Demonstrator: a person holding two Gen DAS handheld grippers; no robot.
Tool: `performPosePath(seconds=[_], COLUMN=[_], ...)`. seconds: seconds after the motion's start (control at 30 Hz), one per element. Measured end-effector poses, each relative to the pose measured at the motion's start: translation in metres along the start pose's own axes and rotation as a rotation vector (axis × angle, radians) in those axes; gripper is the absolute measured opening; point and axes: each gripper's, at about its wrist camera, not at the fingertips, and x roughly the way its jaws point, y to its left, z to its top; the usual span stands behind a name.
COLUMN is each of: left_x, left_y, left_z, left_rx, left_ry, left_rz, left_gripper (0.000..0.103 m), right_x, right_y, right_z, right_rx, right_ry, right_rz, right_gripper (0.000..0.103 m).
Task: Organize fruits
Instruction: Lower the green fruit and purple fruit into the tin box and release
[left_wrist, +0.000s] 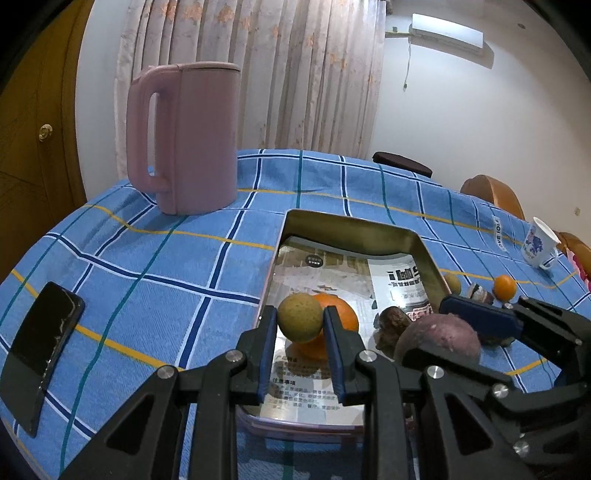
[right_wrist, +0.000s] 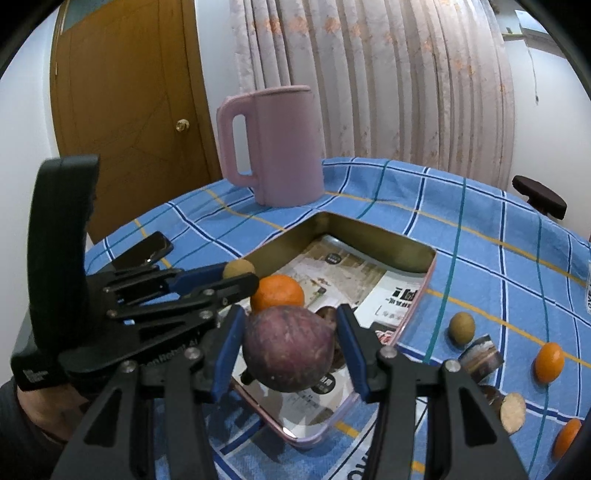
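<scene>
- Two grippers loaded, both over the shallow rectangular metal tray w/ printed paper lining: left gripper clamped on small round tan-green fruit; right gripper clamped on big rounded purple-skinned fruit.
- Risk 1: purple fruit wider than the pads' contact, smooth curved skin – could roll out of the grip if tilted, then land on the round orange citrus or the dark lumpy piece already in tray.
- Risk 2: grippers close side by side over near end of tray – collision likely if both lowered at once; better one at a time.
- Risk 3: small fruit round & firm-looking; dropped from height, prob bounces or rolls on glossy paper, maybe over the low rim.
- Risk 4: tray light, thin-walled, sitting on soft blue checked tablecloth – a nudge on the rim could slide it.
- Still out on cloth, right of tray: another tan round fruit, small oranges, cut pieces w/ pale flesh.
- Also nearby: matte pink plastic jug w/ handle, black glossy phone, white printed mug – well apart from the work.
</scene>
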Motion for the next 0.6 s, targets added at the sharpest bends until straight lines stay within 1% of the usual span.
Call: performPosePath(seconds=[0.2,0.3,0.37,0.47,0.53,0.57,0.6], left_x=[0.001,0.001,0.000,-0.002,-0.005,-0.007,-0.010], left_y=[-0.001,-0.004,-0.006,-0.005,-0.007,-0.008,-0.010], left_z=[0.001,0.000,0.000,-0.002,-0.002,-0.002,-0.002], left_rx=[0.010,0.042,0.060,0.051,0.048,0.051,0.055], left_ry=[0.003,0.007,0.014,0.017,0.023,0.021,0.015], left_rz=[0.012,0.022,0.030,0.010,-0.009,-0.015,-0.020], left_gripper=[0.027,0.028,0.032,0.040,0.052,0.056,0.062], right_x=[0.006,0.010,0.009,0.001,-0.006,-0.011,-0.019], right_y=[-0.002,-0.003,-0.003,-0.004,-0.008,-0.011,-0.015], right_z=[-0.003,-0.006,-0.006,-0.006,-0.006,-0.006,-0.008], right_rx=[0.008,0.011,0.001,0.002,0.019,0.025,0.032], right_ry=[0.018,0.036,0.033,0.008,-0.005,-0.013,-0.029], right_rz=[-0.001,0.007,0.001,-0.002,0.005,0.006,0.004], right_gripper=[0.053,0.054,0.054,0.056,0.056,0.057,0.061])
